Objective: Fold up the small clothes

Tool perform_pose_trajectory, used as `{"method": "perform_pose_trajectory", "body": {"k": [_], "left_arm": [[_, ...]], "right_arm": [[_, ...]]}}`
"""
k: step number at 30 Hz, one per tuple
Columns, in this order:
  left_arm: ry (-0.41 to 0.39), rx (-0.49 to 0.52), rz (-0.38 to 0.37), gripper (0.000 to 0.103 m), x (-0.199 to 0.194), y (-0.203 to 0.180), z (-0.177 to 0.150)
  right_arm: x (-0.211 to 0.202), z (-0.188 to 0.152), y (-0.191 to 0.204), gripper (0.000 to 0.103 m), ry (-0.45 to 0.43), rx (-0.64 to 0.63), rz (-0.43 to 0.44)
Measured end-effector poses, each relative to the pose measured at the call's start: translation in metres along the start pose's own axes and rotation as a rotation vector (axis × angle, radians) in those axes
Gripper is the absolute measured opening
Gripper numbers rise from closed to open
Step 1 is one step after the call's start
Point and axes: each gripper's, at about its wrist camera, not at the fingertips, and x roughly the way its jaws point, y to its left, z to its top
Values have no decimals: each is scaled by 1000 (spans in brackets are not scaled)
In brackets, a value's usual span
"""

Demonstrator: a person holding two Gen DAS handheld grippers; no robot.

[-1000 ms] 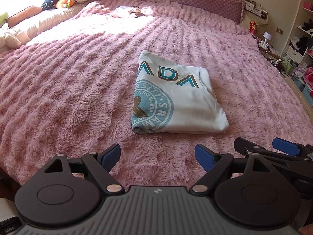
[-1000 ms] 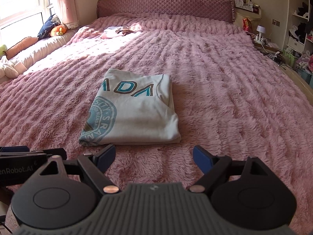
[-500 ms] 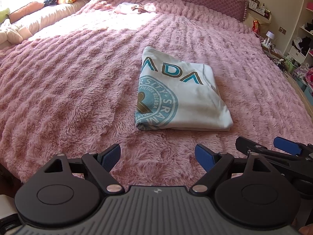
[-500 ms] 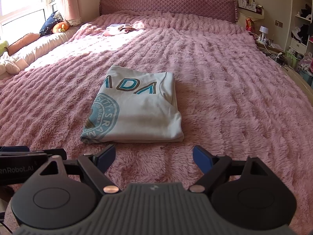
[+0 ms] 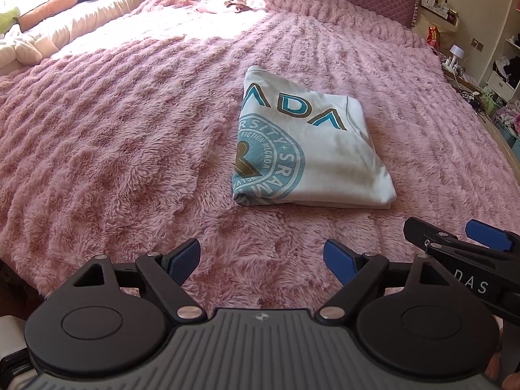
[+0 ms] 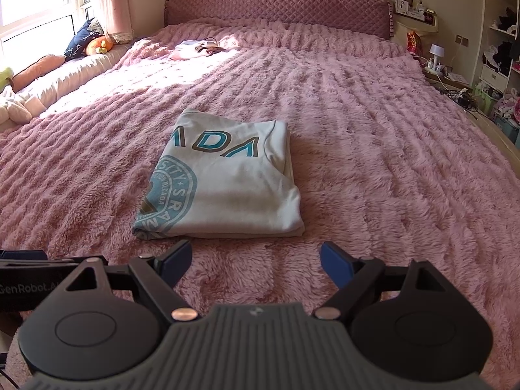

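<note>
A white T-shirt (image 5: 321, 159) (image 6: 227, 191) with a teal round print and "ADA" lettering lies folded into a neat rectangle on the fluffy pink bedspread (image 5: 130, 149) (image 6: 390, 162). My left gripper (image 5: 261, 261) hovers open over the near edge of the bed, short of the shirt and to its left, holding nothing. My right gripper (image 6: 255, 260) is open as well, just in front of the shirt's near edge, with empty space between its blue pads. The right gripper also shows at the right edge of the left wrist view (image 5: 461, 247).
A small pile of pink and white clothes (image 6: 196, 48) lies far up the bed in sunlight. Cushions and soft toys (image 6: 87, 44) line the window side on the left. The quilted headboard (image 6: 276, 9) is at the back; shelves and a cluttered bedside (image 6: 455, 81) stand right.
Both grippers have drifted slightly, so the shirt sits a little differently in each view. The shirt itself has not moved and both grippers stay open.
</note>
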Motion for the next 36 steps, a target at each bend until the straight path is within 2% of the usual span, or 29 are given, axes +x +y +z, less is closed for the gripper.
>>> {"method": "perform_pose_trajectory", "body": {"k": [7, 12, 19, 25, 30, 36], "left_arm": [[6, 0, -4, 102, 1, 0, -2], [1, 12, 19, 103, 1, -3, -2], [22, -15, -7, 103, 5, 1, -2], [-8, -1, 22, 103, 3, -2, -4], [-36, 7, 17, 103, 2, -2, -5], [-13, 14, 32, 103, 6, -4, -3]], "right_arm": [[0, 0, 1, 82, 3, -1, -1], [1, 0, 2, 82, 8, -3, -3], [2, -1, 1, 82, 10, 0, -4], [4, -1, 1, 82, 18, 3, -8], [6, -1, 0, 82, 21, 6, -12], [7, 0, -1, 82, 22, 9, -13]]}}
